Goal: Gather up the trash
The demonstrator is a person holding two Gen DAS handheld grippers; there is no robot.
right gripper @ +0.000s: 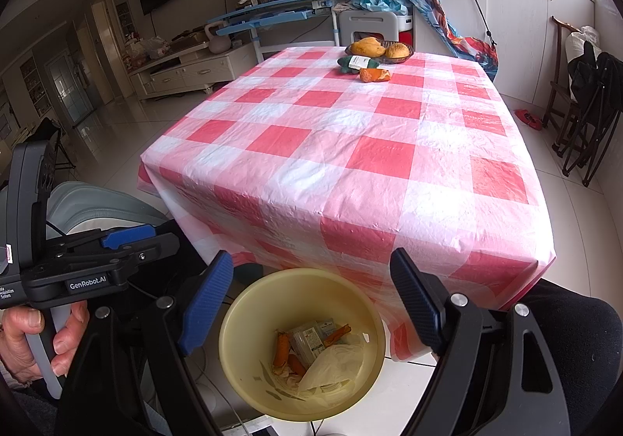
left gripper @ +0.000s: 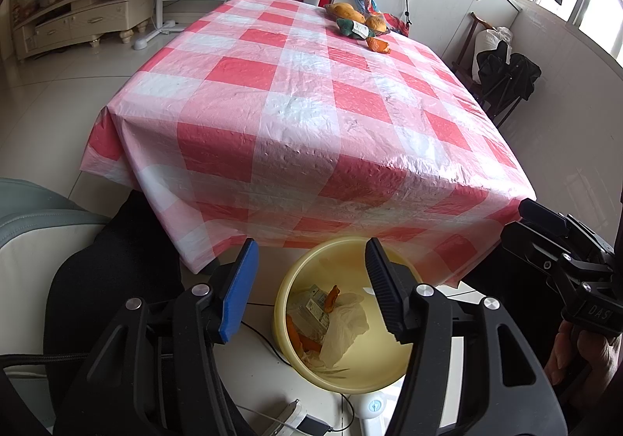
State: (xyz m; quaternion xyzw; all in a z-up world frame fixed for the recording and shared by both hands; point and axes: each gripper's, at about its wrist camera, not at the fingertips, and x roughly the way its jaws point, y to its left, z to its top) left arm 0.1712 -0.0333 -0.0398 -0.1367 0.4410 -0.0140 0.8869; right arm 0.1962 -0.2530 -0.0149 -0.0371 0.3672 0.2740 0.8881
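Observation:
A yellow bin (left gripper: 370,373) (right gripper: 237,334) stands on the floor below the near edge of the table. It holds orange peels, a small package and a crumpled plastic bag. My left gripper (left gripper: 311,243) hovers open over the bin with nothing between its fingers. My right gripper (right gripper: 311,255) is open and empty above the bin as well. At the far end of the red-checked tablecloth (left gripper: 303,112) (right gripper: 350,163) lie an orange peel (left gripper: 377,44) (right gripper: 373,75) and a green wrapper with a white label (left gripper: 352,29) (right gripper: 358,63).
A dish of yellow fruit (left gripper: 350,11) (right gripper: 379,48) sits behind the wrapper. Cables and a power strip (left gripper: 296,416) lie on the floor by the bin. A grey seat (left gripper: 35,210) is at the left, dark folding chairs (right gripper: 584,116) at the right.

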